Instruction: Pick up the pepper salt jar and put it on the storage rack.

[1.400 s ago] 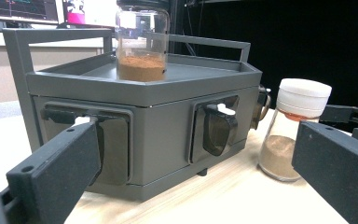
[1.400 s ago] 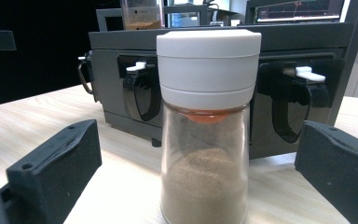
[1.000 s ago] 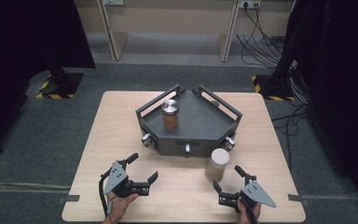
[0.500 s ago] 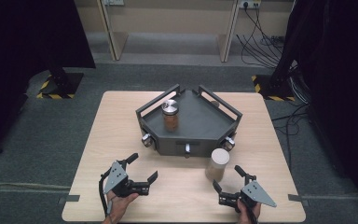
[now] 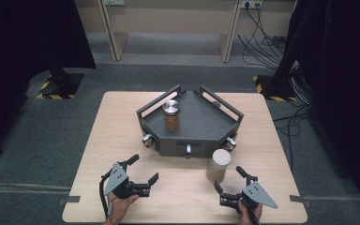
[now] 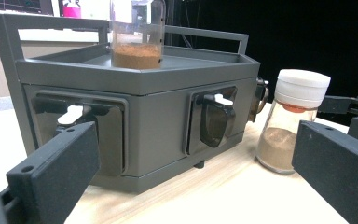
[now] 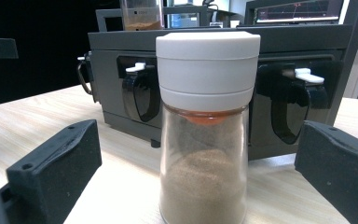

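Rack jar top cut off above frame

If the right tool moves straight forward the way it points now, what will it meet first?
Most likely the white-capped spice jar, which stands centred between the right tool's open jaws on the table. Behind it is the grey rack. The gap to the jar is hard to judge.

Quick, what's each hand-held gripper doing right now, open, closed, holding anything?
Left hand-held gripper: open, holding nothing.
Right hand-held gripper: open, holding nothing; the white-capped spice jar stands on the table just ahead, between its jaws' line.
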Demonstrator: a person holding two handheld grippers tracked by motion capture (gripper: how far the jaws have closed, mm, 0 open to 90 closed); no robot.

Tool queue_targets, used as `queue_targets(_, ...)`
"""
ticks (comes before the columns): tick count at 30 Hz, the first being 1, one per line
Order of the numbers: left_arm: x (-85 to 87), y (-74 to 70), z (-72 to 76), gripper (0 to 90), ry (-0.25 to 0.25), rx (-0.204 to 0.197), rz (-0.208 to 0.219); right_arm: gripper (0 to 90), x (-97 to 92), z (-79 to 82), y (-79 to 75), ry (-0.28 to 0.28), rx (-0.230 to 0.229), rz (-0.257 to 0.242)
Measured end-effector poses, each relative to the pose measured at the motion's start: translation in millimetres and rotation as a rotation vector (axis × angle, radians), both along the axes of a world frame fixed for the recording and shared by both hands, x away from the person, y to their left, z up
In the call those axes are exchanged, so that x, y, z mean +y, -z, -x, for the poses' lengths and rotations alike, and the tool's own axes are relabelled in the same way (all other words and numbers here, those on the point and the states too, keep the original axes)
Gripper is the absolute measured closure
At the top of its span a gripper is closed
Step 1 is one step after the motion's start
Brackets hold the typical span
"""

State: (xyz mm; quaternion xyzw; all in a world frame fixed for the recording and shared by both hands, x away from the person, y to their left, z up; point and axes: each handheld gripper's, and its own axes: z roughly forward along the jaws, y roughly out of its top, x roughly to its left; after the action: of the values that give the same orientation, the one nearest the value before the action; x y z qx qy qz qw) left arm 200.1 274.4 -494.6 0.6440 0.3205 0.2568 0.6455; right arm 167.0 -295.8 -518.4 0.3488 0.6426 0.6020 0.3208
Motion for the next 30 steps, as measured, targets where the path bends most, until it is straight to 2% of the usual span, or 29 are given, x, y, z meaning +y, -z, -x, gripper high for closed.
queue_targets(9, 2.0, 1.5, -0.8, 0.2, 0.001, 0.009, 0.01, 0.6, 1.4, 0.0, -0.3, 0.002, -0.001, 0.007)
queue_targets(30, 1.3, 3.4, -1.2, 0.2, 0.004, 0.019, 0.008, 0.7, 2.8, -1.3, 0.7, 0.019, 0.015, -0.013)
